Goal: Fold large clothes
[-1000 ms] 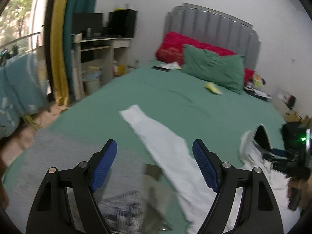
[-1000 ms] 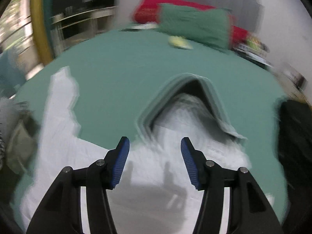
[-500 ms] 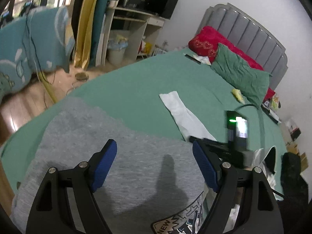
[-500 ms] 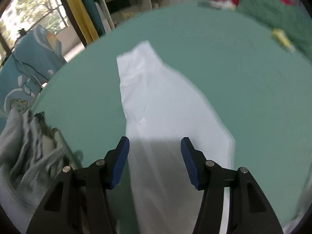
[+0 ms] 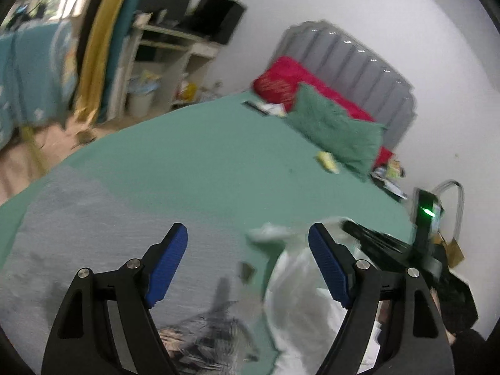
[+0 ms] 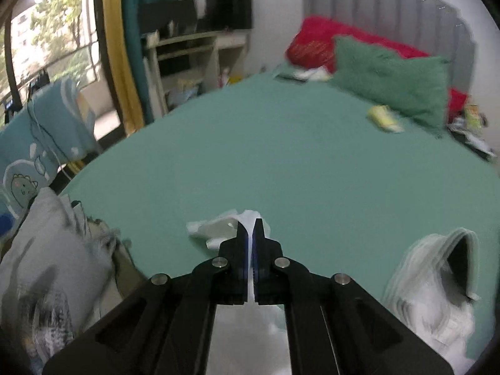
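Observation:
A white garment (image 6: pixel 225 228) lies on the green bed; my right gripper (image 6: pixel 251 234) is shut on a fold of its sleeve, and the cloth bunches just ahead of the fingertips. The garment's body (image 6: pixel 434 290) with its dark neck opening lies at the right. In the left wrist view the white garment (image 5: pixel 297 300) runs under the right finger. My left gripper (image 5: pixel 248 265) is open and empty above the bed. A grey printed shirt (image 5: pixel 78 250) lies to its left, also in the right wrist view (image 6: pixel 53 262). The right gripper (image 5: pixel 375 237) shows at the right.
The green bed (image 6: pixel 281 143) stretches ahead with a green pillow (image 6: pixel 390 78), a red pillow (image 6: pixel 315 40) and a small yellow item (image 6: pixel 382 118). A grey headboard (image 6: pixel 390 6) stands behind. A desk with shelves (image 6: pixel 193 53) and curtains stand at the left.
My right gripper has shut on the white sleeve and pulled it back, bunching it. My left gripper has swung right, from over the grey shirt toward the white garment, and stays open.

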Available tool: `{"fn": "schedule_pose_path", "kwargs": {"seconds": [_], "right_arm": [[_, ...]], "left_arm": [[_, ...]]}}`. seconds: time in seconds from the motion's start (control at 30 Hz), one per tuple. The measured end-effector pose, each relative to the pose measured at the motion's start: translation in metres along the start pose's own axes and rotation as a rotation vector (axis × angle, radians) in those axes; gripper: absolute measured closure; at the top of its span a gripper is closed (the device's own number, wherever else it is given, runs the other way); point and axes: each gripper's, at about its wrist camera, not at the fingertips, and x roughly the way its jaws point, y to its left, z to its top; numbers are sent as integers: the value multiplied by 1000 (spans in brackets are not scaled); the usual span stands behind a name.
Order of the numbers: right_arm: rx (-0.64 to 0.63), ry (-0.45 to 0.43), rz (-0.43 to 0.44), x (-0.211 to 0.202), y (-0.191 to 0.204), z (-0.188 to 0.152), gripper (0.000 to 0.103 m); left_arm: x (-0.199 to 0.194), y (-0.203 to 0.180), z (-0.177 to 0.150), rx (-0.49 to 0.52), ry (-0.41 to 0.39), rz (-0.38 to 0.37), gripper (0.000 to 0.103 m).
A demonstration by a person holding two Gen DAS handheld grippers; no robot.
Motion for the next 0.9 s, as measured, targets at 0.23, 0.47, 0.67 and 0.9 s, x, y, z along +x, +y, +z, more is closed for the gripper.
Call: {"fn": "schedule_pose_path", "kwargs": {"seconds": [0.23, 0.47, 0.67, 0.9], "right_arm": [[164, -8, -132, -108, -85, -93, 100], [387, 312, -207, -106, -157, -222, 79], [369, 287, -356, -141, -168, -252, 45], [84, 139, -258, -102, -118, -178, 45]], "left_arm": [[33, -71, -54, 112, 163, -140, 20], [87, -134, -135, 362, 338, -89, 20], [116, -140, -171, 438, 431, -35, 20], [139, -119, -187, 370, 556, -3, 20]]}}
